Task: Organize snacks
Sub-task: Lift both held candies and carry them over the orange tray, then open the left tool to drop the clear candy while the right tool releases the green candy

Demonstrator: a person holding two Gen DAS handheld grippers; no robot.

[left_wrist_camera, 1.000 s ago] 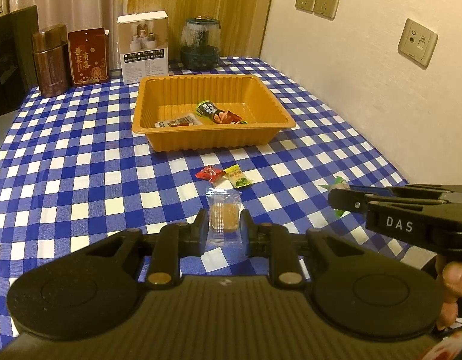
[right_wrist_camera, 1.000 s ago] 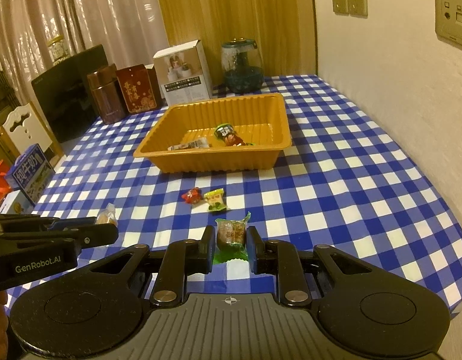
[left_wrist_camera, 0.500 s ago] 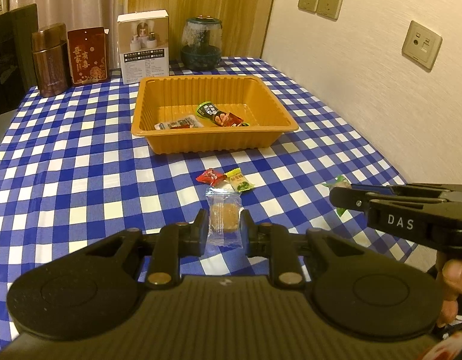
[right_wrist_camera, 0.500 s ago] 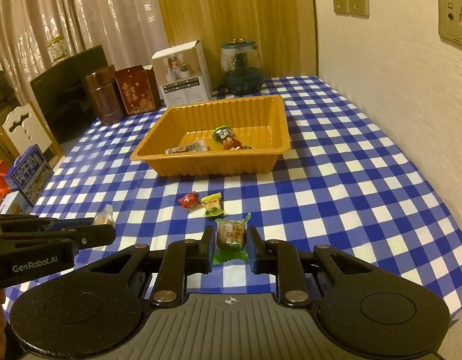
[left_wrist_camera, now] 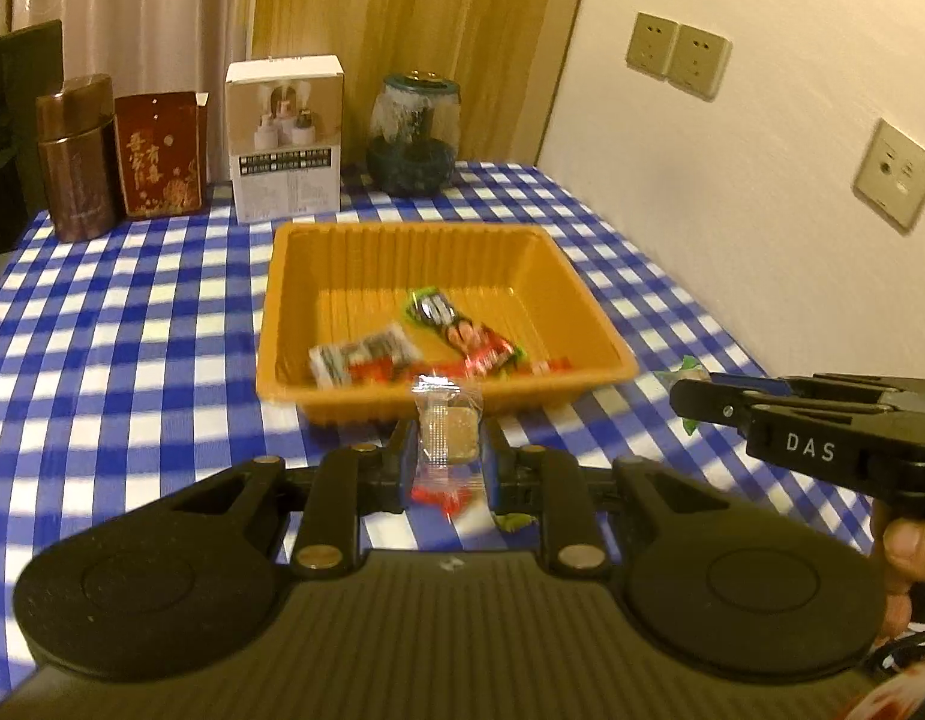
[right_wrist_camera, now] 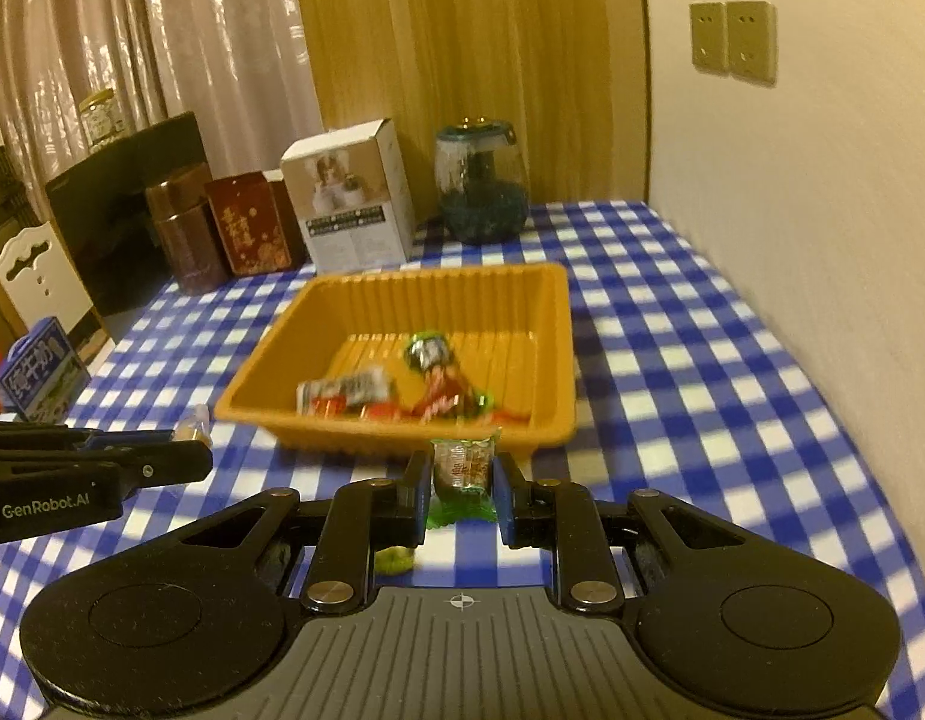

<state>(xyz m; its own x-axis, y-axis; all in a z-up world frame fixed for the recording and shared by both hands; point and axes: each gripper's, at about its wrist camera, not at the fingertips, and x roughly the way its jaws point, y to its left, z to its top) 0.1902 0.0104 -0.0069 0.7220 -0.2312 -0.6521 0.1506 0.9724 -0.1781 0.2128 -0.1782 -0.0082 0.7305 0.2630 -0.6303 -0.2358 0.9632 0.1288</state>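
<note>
Left wrist view: the left gripper (left_wrist_camera: 446, 459) is clamped on a clear-wrapped biscuit (left_wrist_camera: 447, 429), held just short of the tray's (left_wrist_camera: 600, 324) near wall. Risk: the thin wrapper could slip, or the near wall could catch the biscuit if it comes in low. Two red and yellow candies lie beneath the fingers on the cloth (left_wrist_camera: 132, 330). Boxes and a jar (left_wrist_camera: 414, 135) stand behind the tray, clear of the path.

Right wrist view: the right gripper (right_wrist_camera: 462, 489) grips a green-wrapped snack (right_wrist_camera: 462, 468), also just short of the tray. The two grippers run close alongside and could collide.
</note>
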